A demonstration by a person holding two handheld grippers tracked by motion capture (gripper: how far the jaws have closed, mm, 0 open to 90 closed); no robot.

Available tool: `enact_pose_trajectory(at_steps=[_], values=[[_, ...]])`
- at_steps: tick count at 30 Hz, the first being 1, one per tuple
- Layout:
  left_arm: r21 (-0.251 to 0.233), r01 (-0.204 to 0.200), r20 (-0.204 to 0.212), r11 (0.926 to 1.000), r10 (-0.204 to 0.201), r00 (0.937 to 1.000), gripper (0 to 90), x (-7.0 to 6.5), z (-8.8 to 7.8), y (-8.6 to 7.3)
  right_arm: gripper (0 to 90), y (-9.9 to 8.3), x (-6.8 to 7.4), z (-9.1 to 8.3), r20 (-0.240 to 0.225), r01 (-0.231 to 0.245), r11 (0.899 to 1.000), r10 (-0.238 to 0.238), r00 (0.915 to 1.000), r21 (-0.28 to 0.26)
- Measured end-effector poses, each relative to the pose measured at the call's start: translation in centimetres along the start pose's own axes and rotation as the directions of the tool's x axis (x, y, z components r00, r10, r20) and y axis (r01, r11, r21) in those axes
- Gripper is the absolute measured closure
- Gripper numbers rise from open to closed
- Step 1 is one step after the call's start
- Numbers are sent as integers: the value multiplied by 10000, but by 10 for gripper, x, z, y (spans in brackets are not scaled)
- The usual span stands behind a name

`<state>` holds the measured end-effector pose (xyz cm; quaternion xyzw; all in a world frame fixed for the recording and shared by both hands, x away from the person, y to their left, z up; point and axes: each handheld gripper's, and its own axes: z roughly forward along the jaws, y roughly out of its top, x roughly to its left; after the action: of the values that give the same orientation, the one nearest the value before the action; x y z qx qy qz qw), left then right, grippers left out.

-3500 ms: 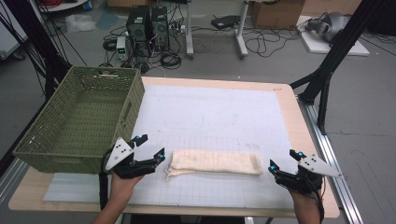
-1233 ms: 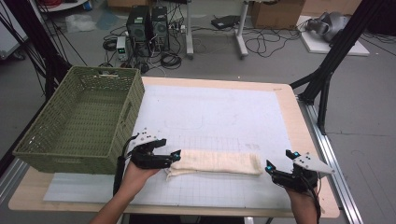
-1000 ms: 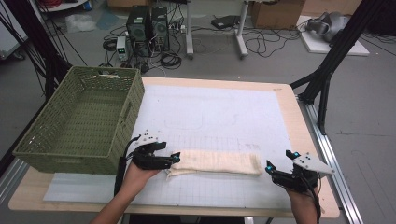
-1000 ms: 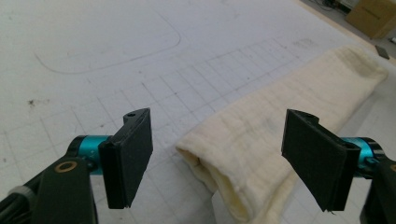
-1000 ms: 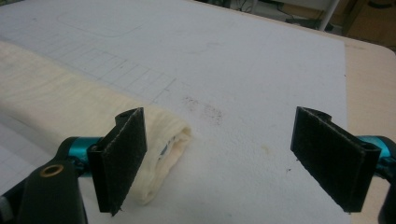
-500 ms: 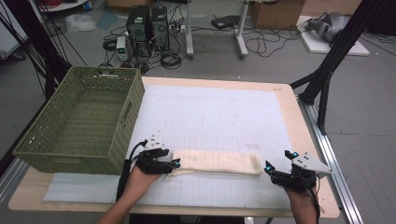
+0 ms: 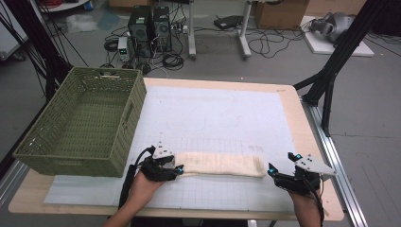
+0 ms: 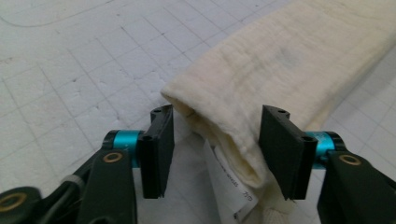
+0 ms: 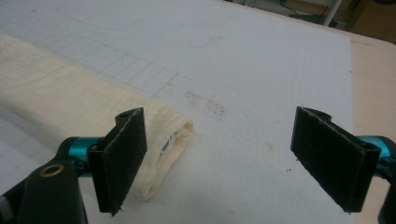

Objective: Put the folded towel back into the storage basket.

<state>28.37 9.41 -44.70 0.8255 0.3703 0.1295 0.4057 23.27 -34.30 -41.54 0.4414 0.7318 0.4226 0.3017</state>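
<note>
Two grippers wait at the two ends of one folded cream towel (image 7: 221,164), which lies flat along the near part of the white mat (image 7: 213,113), right of the green basket (image 7: 80,118). The left gripper (image 8: 215,140) is open, with its jaws on both sides of the towel's left end but not yet pressing it. The right gripper (image 9: 233,154) is wide open just beside the right end — only one jaw is near the cloth. I judge the towel soft, light and floppy, not fragile; its layers may slide apart. Best hold seems the thick folded end, all layers together, because the middle would sag.
</note>
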Motion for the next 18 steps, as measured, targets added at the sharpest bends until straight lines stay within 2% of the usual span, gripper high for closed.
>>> enact_pose_trajectory(at_steps=[2,5,7,8,9,11,13,14,17,18], values=[[-4,8,18,10000,-8,10000,497,-2,0,-1,176,0,0,0,8,-11,10000,11,10000,-10],[-41,-11,111,10000,12,9999,596,-4,-1,-1,176,0,0,0,-14,-19,10000,19,10000,-21],[-33,33,265,10000,-32,9996,669,-6,-1,-1,176,0,0,0,-37,-15,10000,15,10000,-43],[-44,16,457,10000,-14,9990,669,-6,-1,-1,176,0,0,0,-37,-15,10000,15,10000,-43],[-28,-67,579,10000,69,9983,783,-7,-1,-2,176,0,1,0,-55,-62,10000,62,10000,-38],[-102,-245,544,9996,251,9982,803,-10,-1,-2,175,0,1,1,-84,-38,10000,38,10000,-44],[-103,-211,640,9997,217,9977,813,-9,-1,-2,176,1,1,1,-100,-77,10000,77,9999,-7],[-111,-14,782,9999,22,9969,815,-6,-2,-2,176,1,1,1,-92,-84,10000,84,9999,-11],[-299,169,976,9994,-139,9951,819,-4,-3,-1,176,1,1,1,-117,-149,9999,149,9998,-3],[-515,388,1174,9979,-326,9925,818,-2,-6,0,176,0,0,1,-115,-123,9999,123,9999,-11]])
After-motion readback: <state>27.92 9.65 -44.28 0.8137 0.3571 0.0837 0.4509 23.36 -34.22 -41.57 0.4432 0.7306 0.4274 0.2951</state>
